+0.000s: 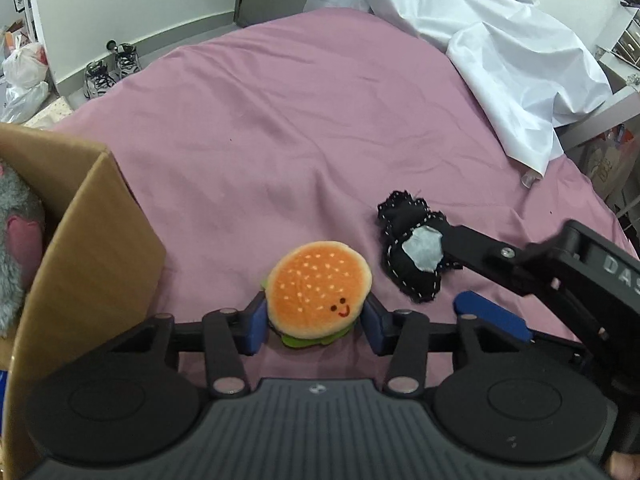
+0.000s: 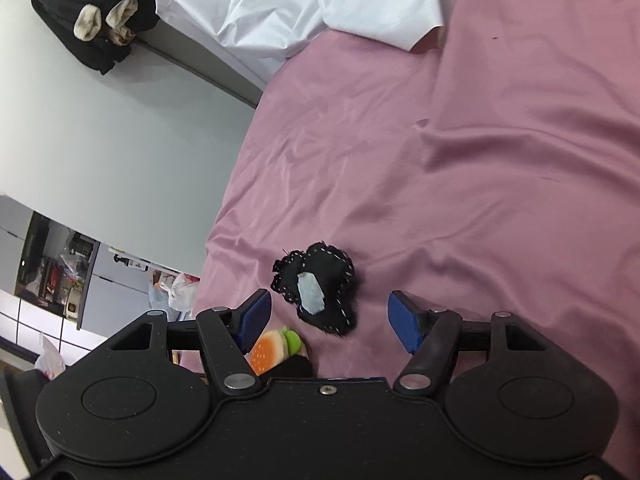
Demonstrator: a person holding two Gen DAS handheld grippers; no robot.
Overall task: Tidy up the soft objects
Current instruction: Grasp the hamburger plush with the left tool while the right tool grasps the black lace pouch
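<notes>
A plush hamburger (image 1: 318,292) with a smiling face sits on the pink bedsheet (image 1: 280,140), held between the blue pads of my left gripper (image 1: 316,322), which is shut on it. A black stitched fabric toy (image 1: 412,252) with a pale patch lies to its right. My right gripper (image 2: 330,318) is open, its pads on either side of the black toy (image 2: 320,288) just in front, not touching it. The hamburger also shows in the right wrist view (image 2: 272,350), low left behind a finger.
A cardboard box (image 1: 92,264) stands at the left with a grey plush (image 1: 16,240) inside. A white sheet (image 1: 500,48) is bunched at the bed's far right. Shoes (image 1: 112,68) and bags sit on the floor beyond the bed edge.
</notes>
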